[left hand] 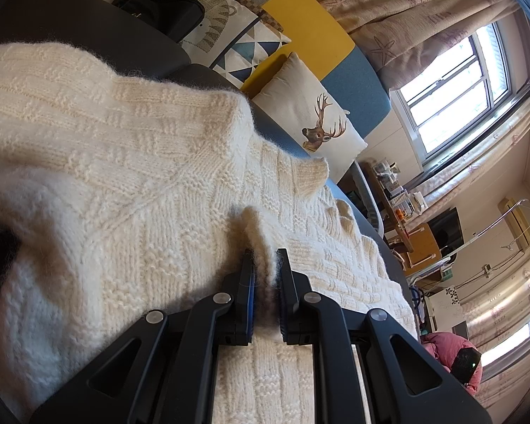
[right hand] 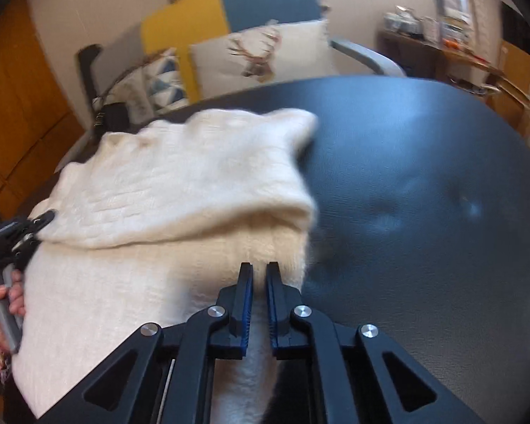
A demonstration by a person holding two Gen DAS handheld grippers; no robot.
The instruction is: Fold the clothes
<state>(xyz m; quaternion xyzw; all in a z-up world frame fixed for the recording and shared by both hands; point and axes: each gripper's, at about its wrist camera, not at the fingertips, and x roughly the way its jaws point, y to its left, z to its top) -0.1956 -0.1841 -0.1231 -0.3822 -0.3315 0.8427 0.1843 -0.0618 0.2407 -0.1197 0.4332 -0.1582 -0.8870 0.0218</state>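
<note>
A cream knitted sweater (left hand: 130, 162) lies on a dark round table (right hand: 424, 190), partly folded over itself. It also shows in the right wrist view (right hand: 180, 183), blurred by motion. My left gripper (left hand: 266, 256) is shut on a pinched ridge of the sweater's knit. It also shows at the left edge of the right wrist view (right hand: 24, 229), at the sweater's side. My right gripper (right hand: 259, 268) is shut on the sweater's near edge, close to its right border.
A sofa in yellow and blue (right hand: 229, 3) stands behind the table with a deer cushion (left hand: 311, 120), a patterned cushion (left hand: 236, 39) and a black bag (left hand: 162, 7). A cluttered side table (right hand: 441, 46) and a window (left hand: 455, 88) are beyond.
</note>
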